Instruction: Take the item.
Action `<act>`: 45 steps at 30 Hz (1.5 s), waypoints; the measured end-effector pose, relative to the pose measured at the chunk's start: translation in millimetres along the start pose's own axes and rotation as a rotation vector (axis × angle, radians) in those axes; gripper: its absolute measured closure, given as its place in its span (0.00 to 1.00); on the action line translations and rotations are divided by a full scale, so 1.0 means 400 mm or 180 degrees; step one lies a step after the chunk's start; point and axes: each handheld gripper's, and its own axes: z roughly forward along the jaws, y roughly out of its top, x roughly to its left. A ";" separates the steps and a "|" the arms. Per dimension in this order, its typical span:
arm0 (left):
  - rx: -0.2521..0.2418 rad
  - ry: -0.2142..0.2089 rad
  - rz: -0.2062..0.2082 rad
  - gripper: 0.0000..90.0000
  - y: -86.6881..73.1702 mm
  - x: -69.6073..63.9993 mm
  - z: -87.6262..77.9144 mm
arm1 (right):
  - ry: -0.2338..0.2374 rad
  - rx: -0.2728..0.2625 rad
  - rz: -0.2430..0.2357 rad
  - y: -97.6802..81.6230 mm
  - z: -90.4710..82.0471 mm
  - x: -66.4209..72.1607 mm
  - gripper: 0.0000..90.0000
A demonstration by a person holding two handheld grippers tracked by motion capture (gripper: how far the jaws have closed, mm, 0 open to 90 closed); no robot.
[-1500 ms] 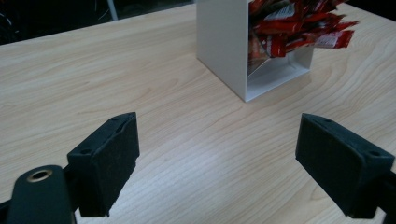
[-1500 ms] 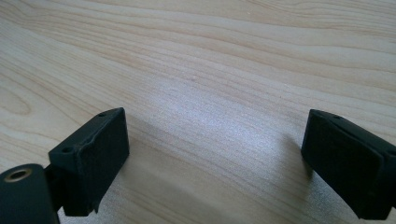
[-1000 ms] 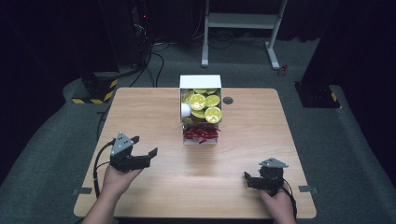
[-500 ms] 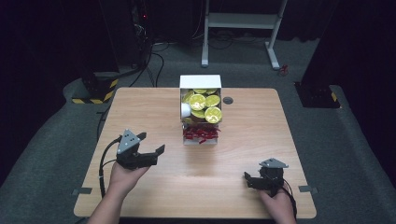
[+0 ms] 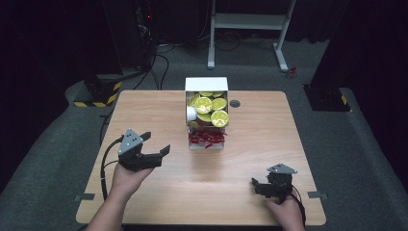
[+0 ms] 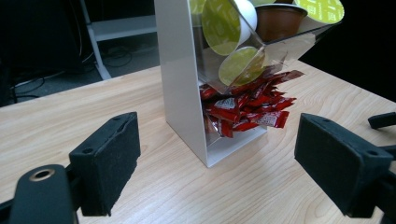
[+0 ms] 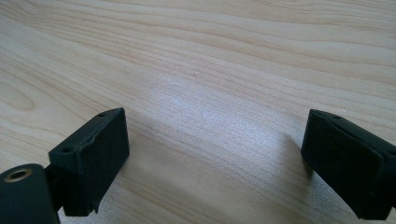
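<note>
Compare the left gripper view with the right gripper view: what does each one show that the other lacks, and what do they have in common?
Left gripper view alone: the white dispenser with green-lidded pods in its upper bin and red sachets in the lower one, plus a floor and shelf frame behind. Right gripper view alone: nothing distinct, just bare tabletop close up. Both share the wooden table surface and a pair of black jaws spread wide apart, with nothing between them.
</note>
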 end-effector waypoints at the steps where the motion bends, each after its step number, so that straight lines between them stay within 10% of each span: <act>1: -0.0021 0.0001 0.0003 0.16 0.005 0.001 -0.002 | 0.0000 -0.0001 0.0000 0.000 0.000 0.000 0.08; 45: -0.0151 -0.0285 0.0119 0.17 0.166 -0.070 0.084 | 0.0005 0.0001 -0.0004 0.000 0.000 0.000 0.08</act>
